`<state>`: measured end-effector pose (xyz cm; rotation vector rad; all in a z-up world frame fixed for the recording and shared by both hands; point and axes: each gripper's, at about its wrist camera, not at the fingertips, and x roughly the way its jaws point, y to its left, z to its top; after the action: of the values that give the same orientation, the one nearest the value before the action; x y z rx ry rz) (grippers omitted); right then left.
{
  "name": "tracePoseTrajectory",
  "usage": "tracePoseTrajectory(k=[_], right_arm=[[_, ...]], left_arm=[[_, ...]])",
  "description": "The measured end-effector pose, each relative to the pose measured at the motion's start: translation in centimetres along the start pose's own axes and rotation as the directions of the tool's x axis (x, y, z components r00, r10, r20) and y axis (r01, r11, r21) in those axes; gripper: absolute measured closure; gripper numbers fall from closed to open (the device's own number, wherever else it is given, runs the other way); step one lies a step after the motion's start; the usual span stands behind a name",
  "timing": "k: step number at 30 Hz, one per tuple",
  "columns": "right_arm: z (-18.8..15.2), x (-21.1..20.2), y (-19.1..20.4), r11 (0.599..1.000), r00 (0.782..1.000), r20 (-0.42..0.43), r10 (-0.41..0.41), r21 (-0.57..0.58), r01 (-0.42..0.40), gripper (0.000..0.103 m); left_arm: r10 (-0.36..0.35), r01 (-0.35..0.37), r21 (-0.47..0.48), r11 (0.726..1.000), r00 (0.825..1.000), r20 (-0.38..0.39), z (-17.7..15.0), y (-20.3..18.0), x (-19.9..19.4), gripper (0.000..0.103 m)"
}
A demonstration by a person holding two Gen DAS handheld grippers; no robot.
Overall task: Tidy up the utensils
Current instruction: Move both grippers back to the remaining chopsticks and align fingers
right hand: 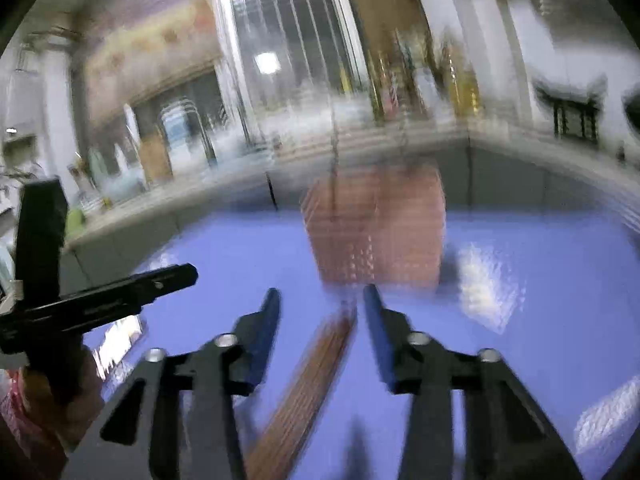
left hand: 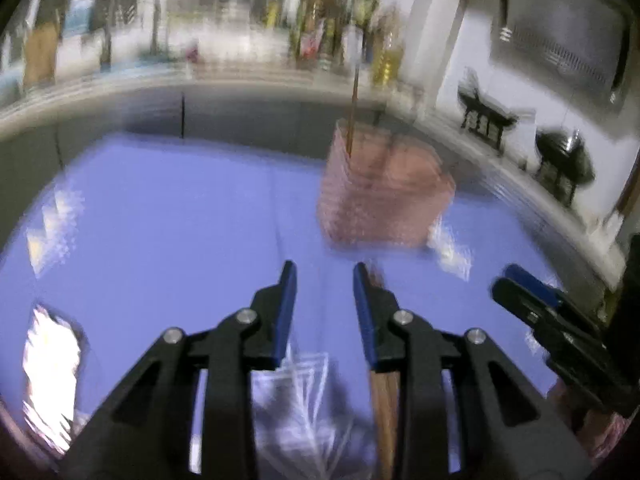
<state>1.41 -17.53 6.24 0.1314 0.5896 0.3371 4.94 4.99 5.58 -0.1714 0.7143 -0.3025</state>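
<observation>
Both views heavily motion-blurred.

Left wrist view: left gripper (left hand: 325,270) over a glossy blue-violet table (left hand: 160,220). Its blue-padded fingers (left hand: 286,312) stand parted, nothing pressed between them. A brown wooden utensil handle (left hand: 385,412) lies on the table under the inner edge of the finger at 5 o'clock; whether it touches that pad cannot be told. A clear plastic wrapper or bag (left hand: 296,396), blurred, lies below the gap at 6 o'clock. A pink perforated plastic utensil holder (left hand: 384,200), upright, stands ahead at 1 o'clock, well apart from the fingertips. One thin brown stick (left hand: 353,104) rises out of its left rear part. The right gripper (left hand: 556,320) enters at 4 o'clock, side-on.

Right wrist view: right gripper (right hand: 322,294) over the same table (right hand: 540,320), its fingers (right hand: 262,340) parted with open space between. A long brown wooden utensil (right hand: 308,388) lies flat on the table, running diagonally from 7 o'clock up toward the gap, not gripped. The pink holder (right hand: 380,232) sits at 12 o'clock just beyond the tips. The left gripper (right hand: 120,292) shows at 9 o'clock, held by a hand (right hand: 48,412); from this side its opening cannot be read.
</observation>
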Motion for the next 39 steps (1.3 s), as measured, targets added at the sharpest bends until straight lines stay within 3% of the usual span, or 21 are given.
tracePoseTrajectory(k=[2,4,12,20,39], right_arm=[[-2.6,2.3,-0.8,0.998,0.988,-0.151,0.011,0.060,-0.002,0.077],[-4.2,3.6,-0.9,0.996,0.972,-0.235,0.026,0.087,-0.005,0.079],[-5.9,5.0,1.7,0.999,0.946,-0.323,-0.009,-0.032,-0.001,0.079],[-6.5,5.8,2.3,0.991,0.952,-0.297,-0.077,-0.128,0.040,0.079],[-6.4,5.5,1.3,0.990,0.956,-0.281,-0.085,-0.135,0.049,0.079]], left_arm=[[-0.039,0.038,-0.012,0.999,0.993,-0.108,-3.1,0.0,1.8,0.076],[-0.067,0.066,-0.011,0.998,0.985,-0.158,-4.8,-0.4,2.5,0.076],[-0.105,0.111,0.015,0.994,0.966,-0.236,-7.8,-2.2,3.9,0.076],[-0.029,0.054,0.094,0.994,0.969,-0.244,-7.7,-4.0,5.3,0.076],[0.062,-0.028,0.171,0.985,0.978,-0.200,-7.9,-5.0,5.6,0.077]])
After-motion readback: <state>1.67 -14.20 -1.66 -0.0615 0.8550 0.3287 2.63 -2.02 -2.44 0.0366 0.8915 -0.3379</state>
